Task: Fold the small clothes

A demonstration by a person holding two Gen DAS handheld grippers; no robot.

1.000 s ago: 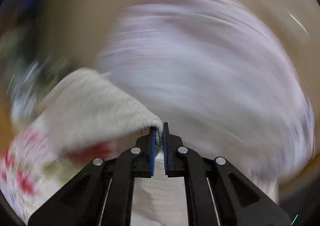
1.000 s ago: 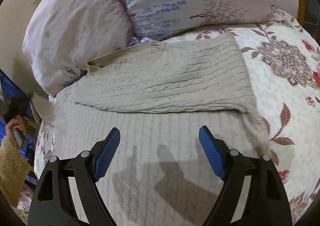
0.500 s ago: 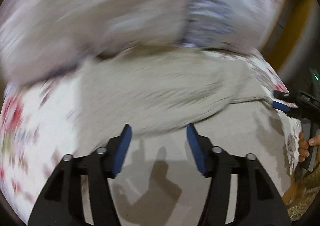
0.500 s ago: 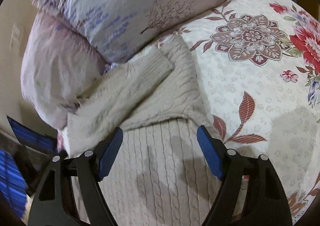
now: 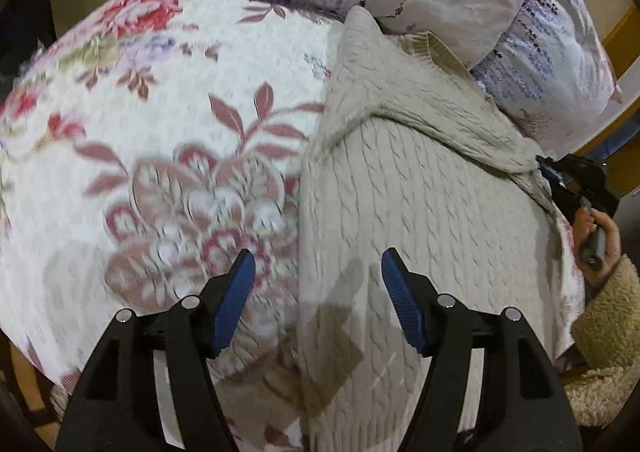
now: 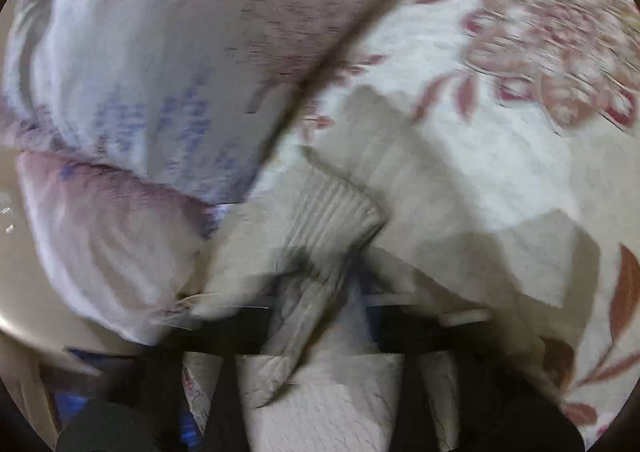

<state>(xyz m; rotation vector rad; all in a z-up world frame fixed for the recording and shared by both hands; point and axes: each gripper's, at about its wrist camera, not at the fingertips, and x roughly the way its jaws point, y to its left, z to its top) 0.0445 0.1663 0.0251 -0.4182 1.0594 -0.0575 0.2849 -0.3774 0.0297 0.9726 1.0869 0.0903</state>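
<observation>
Left tongs (image 5: 318, 294) released, hovering over sweater (image 5: 420, 220) flat on bed (image 5: 140, 112). Right tongs (image 5: 554, 182) clenched on sleeve (image 6: 332, 212) at sweater's far edge. One sleeve folded across; second sleeve and body folds remain.

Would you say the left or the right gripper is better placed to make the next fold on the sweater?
Probably the right gripper: it is already at the sleeve on the sweater, apparently gripping it, though blur hides its jaws. The left gripper hovers open above the sweater's edge.
</observation>
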